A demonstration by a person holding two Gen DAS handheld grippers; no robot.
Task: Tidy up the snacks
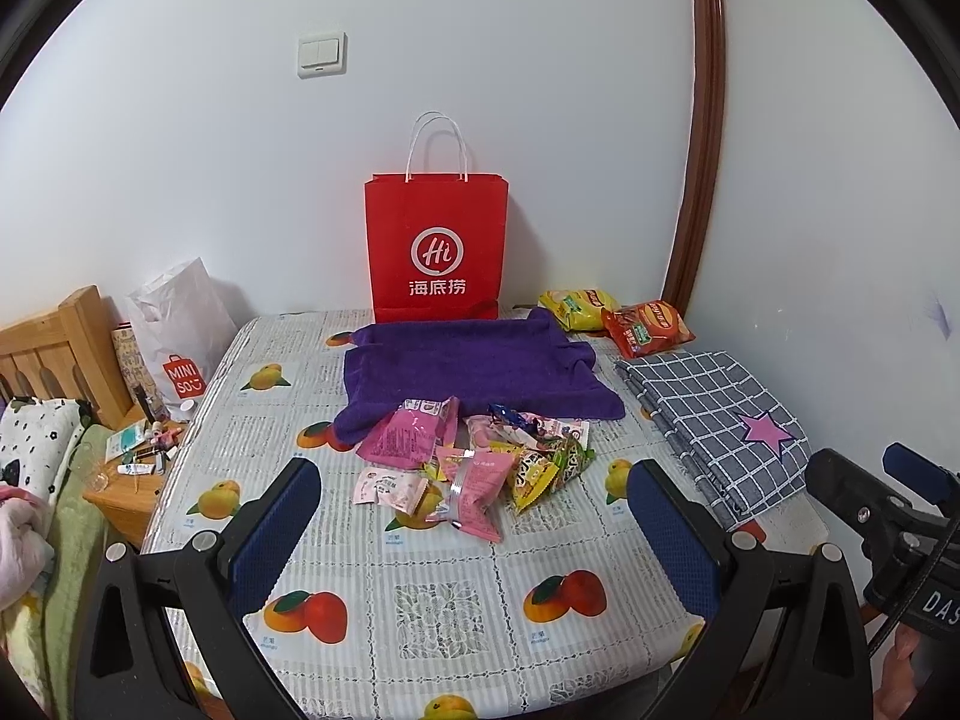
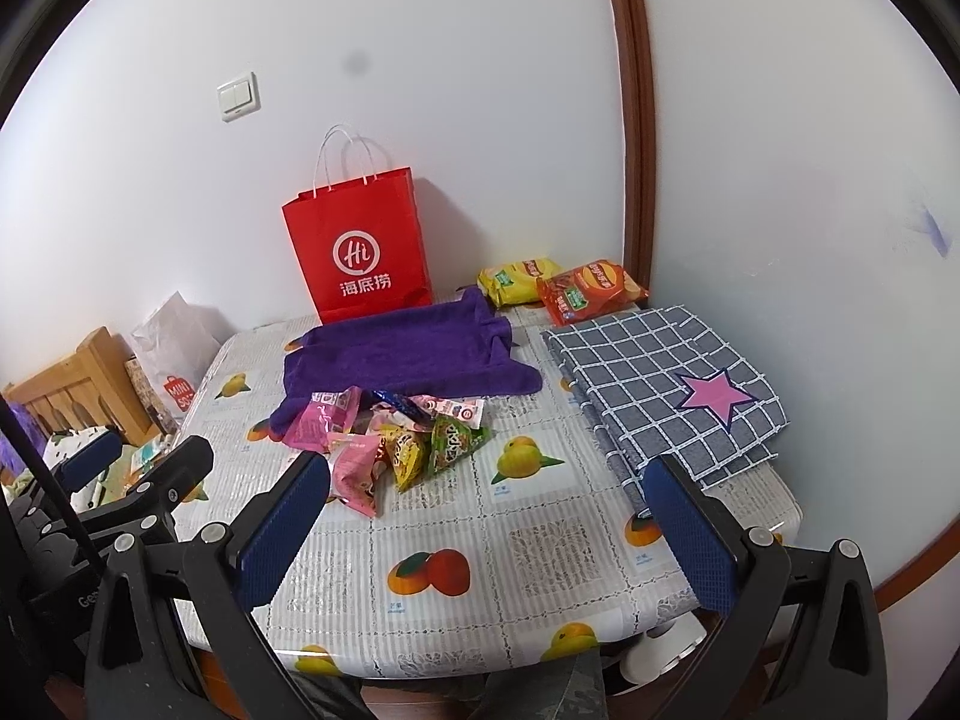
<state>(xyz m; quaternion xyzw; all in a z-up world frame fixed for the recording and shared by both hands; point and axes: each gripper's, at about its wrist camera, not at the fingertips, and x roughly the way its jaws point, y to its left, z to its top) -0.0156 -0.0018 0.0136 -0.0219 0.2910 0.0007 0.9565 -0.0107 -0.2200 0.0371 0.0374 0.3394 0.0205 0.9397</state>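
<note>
A pile of small snack packets [image 1: 468,468] [image 2: 396,444], pink, yellow and green, lies mid-table at the front edge of a purple towel [image 1: 474,366] [image 2: 408,354]. A red paper bag [image 1: 436,246] [image 2: 360,246] stands upright against the wall behind the towel. A yellow chip bag [image 1: 576,307] [image 2: 516,282] and a red chip bag [image 1: 648,327] [image 2: 591,291] lie at the back right. My left gripper [image 1: 474,495] hovers open over the table's near side, just short of the pile. My right gripper [image 2: 486,492] is open too, empty, to the right of the pile.
A folded grey checked cloth [image 1: 720,420] [image 2: 666,384] with a pink star covers the table's right side. The table [image 1: 432,606] [image 2: 540,546] has a fruit-print cover. Left of it stand a white shopping bag [image 1: 180,330], a wooden nightstand with small items [image 1: 138,462] and a bed.
</note>
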